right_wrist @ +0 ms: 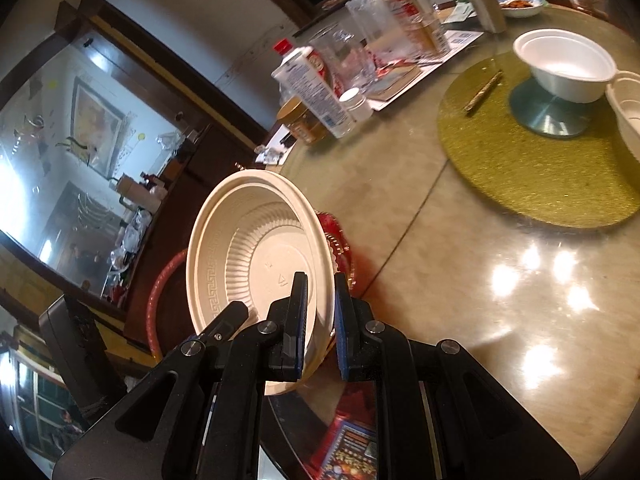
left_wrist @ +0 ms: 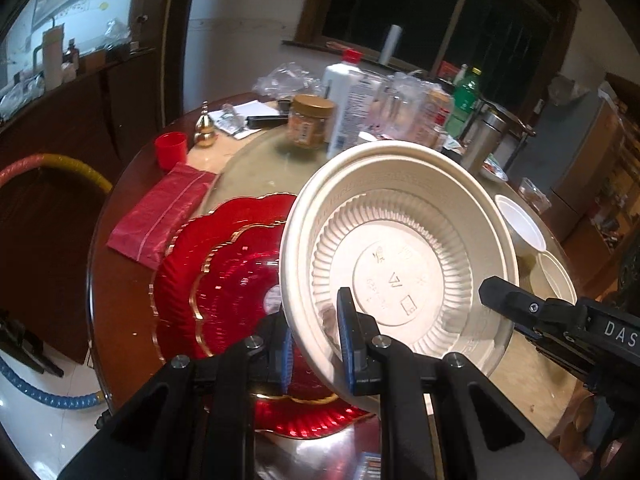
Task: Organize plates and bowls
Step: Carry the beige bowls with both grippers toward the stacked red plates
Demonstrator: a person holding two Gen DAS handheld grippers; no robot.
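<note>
Both grippers hold one cream bowl (left_wrist: 396,260) between them, tilted steeply so that its ribbed inside faces the cameras. The left gripper (left_wrist: 318,344) is clamped narrow on the bowl's near-left rim, one pad inside and one outside. The right gripper (right_wrist: 320,328) pinches the rim on the opposite side the same way; in the left wrist view its black finger reaches in from the right.

The bowl hangs above the table (right_wrist: 460,280), not resting on it. Directly below and to its left lie the red plates (left_wrist: 224,280), a smaller scalloped one stacked on a larger one, close to the table's near-left edge. Far to the right stand a white bowl (right_wrist: 568,68) and, touching or just beside it, another cream bowl (right_wrist: 628,108), on a green mat (right_wrist: 540,184).

If the held bowl belongs with the other bowls, the move is to the far right, across bare glossy table with ample room. The clutter of bottles (right_wrist: 316,92) and jars lies along the far side, clear of that path.
</note>
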